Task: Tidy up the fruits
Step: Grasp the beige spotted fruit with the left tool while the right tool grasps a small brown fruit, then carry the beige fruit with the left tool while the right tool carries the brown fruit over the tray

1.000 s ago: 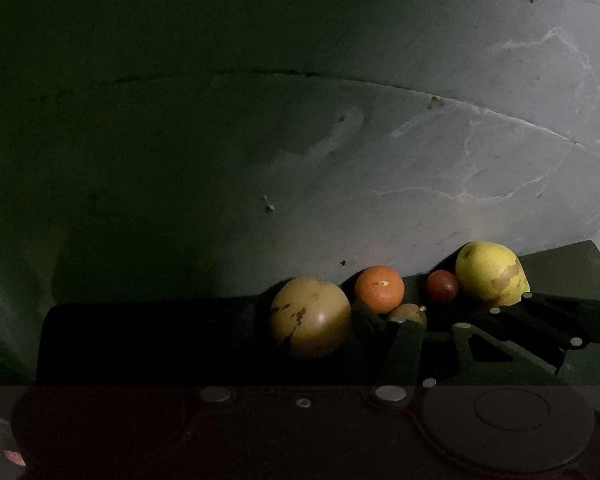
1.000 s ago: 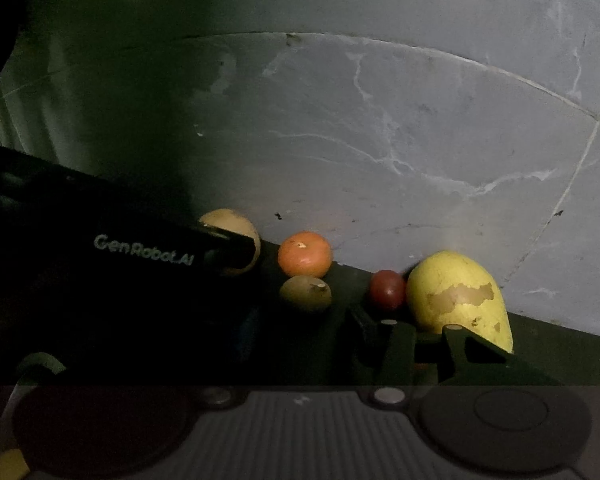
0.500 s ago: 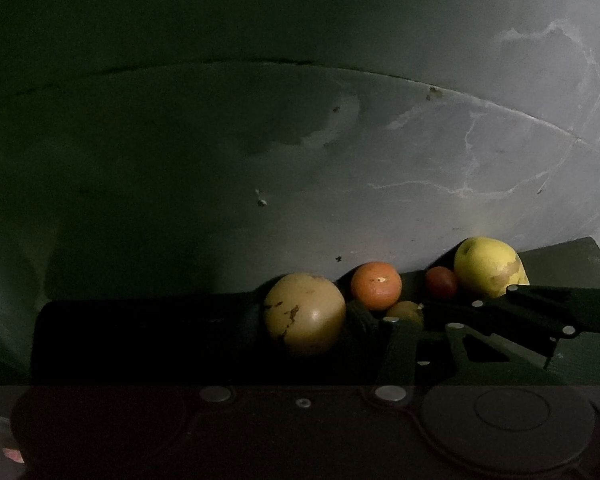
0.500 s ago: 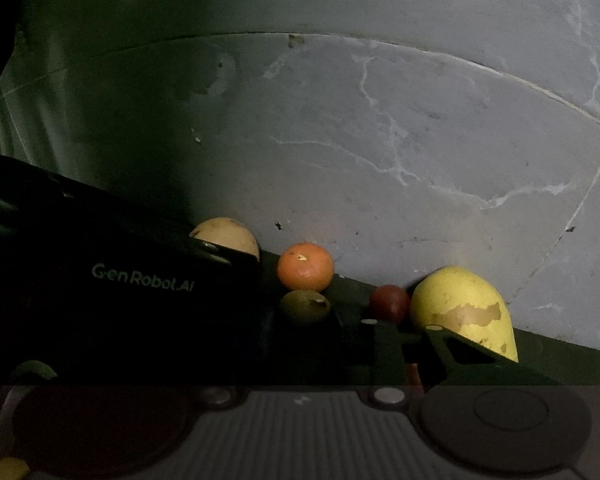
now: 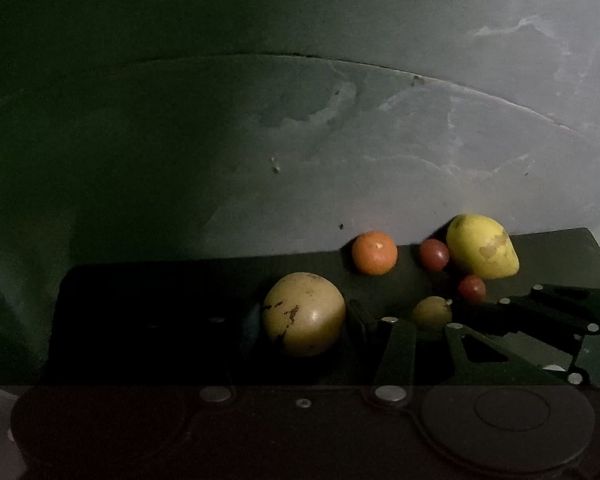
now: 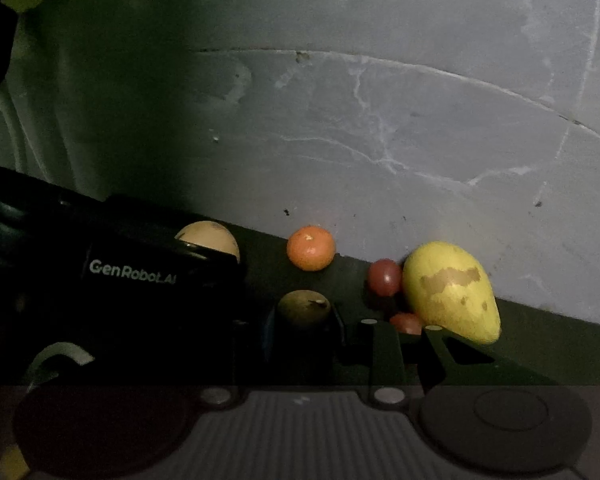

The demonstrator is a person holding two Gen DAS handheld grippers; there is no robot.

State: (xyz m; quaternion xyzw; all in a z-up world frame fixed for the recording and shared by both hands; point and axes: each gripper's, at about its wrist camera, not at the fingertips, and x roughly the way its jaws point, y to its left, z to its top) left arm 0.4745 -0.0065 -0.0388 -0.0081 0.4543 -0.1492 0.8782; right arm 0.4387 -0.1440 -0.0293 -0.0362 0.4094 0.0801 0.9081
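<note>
On a dark green mat (image 5: 560, 248) a large round tan fruit (image 5: 304, 314) sits between the fingers of my left gripper (image 5: 305, 322), which is shut on it. The right wrist view shows this fruit (image 6: 208, 238) half hidden behind the left gripper's housing (image 6: 132, 276). My right gripper (image 6: 304, 322) is shut on a small olive-brown fruit (image 6: 304, 305), which lies right of the tan one (image 5: 432, 312). Behind them lie an orange mandarin (image 5: 374, 252) (image 6: 310, 248), a yellow mango (image 5: 482, 246) (image 6: 450, 292) and two small red fruits (image 5: 434, 254) (image 6: 385, 278).
The mat (image 6: 560, 344) lies on a grey veined stone floor (image 5: 420, 140) with curved joint lines. The scene is dim, and the mat's left part is in deep shadow. The right gripper's frame (image 5: 548, 312) reaches in from the right, close to the nearer red fruit (image 5: 472, 288).
The right fingers have closed in on the small olive-brown fruit. In the left view the mandarin and mango have shifted away while the tan fruit stayed between the fingers. A second red fruit has appeared.
</note>
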